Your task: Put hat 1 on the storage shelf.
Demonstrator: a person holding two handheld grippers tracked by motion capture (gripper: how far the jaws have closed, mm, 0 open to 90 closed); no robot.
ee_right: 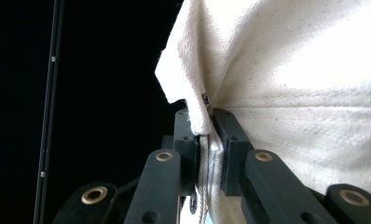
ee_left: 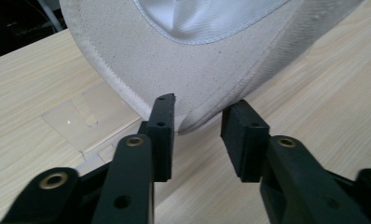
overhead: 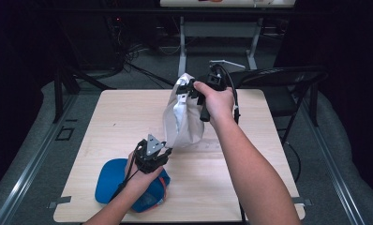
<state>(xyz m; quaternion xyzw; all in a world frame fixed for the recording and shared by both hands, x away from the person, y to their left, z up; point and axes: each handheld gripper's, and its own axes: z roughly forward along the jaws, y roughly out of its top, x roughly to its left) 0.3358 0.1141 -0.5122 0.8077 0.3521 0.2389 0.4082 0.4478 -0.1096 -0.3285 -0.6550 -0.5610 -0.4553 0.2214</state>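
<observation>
No writing or brand can be read on anything at the table (overhead: 105,122). At its near left corner lies a blue pouch (overhead: 110,180) with an orange edge (partly under the person's left hand (overhead: 142,180)). Just right of it, the left gripper (overhead: 165,151) points at the bottom corner of a pale cloth bag (overhead: 182,123), which hangs upright over the middle of the table with its lower end resting on the wood. In the left gripper view the bag (ee_left: 183,60) shows a shiny silver lining inside its stitched rim, and its lowest corner sits between the two black jaws; the jaws stand partly apart, one close against the cloth and the other short of it, so nothing is pinched there. A clear flat plastic piece (ee_left: 76,122) lies on the wood just beside that corner.

Farther right, the right hand (overhead: 217,101) raises the right gripper (overhead: 187,89) at the bag's top edge. In the right gripper view its jaws are pressed together on a fold of the bag (ee_right: 286,70), the cloth and silver lining squeezed between the pads. Behind the table, at right, stands a dark folding chair (overhead: 287,82); cables trail over the floor beyond.
</observation>
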